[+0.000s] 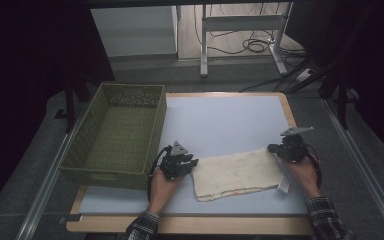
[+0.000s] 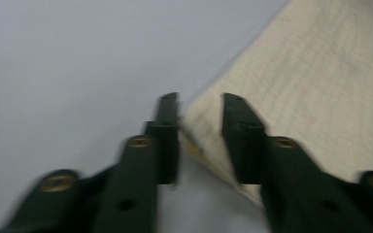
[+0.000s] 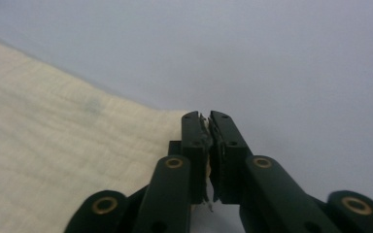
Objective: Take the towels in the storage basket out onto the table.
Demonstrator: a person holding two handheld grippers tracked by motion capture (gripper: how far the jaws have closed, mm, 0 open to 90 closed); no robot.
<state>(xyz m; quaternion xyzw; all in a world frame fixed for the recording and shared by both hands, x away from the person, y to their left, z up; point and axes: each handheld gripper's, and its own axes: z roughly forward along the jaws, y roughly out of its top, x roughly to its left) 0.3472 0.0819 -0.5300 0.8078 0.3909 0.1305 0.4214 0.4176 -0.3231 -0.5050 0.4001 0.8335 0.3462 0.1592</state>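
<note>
A cream knitted towel [image 1: 237, 172] lies flat on the pale blue table top [image 1: 220, 120], lengthwise from left to right. My left gripper [image 1: 191, 163] is at the towel's left end. In the left gripper view its jaws [image 2: 200, 99] stand apart with the towel's corner [image 2: 320, 87] between them, and the pads do not press on it. My right gripper [image 1: 274, 149] is at the towel's far right corner. In the right gripper view its jaws [image 3: 204, 116] are closed together on the edge of the towel [image 3: 53, 155], with cloth threads showing between the pads.
A green woven basket [image 1: 157, 130] stands on the left side of the table, close behind my left gripper. A small white tag [image 1: 283, 186] hangs off the towel's near right corner. Table legs and cables lie on the floor beyond the table.
</note>
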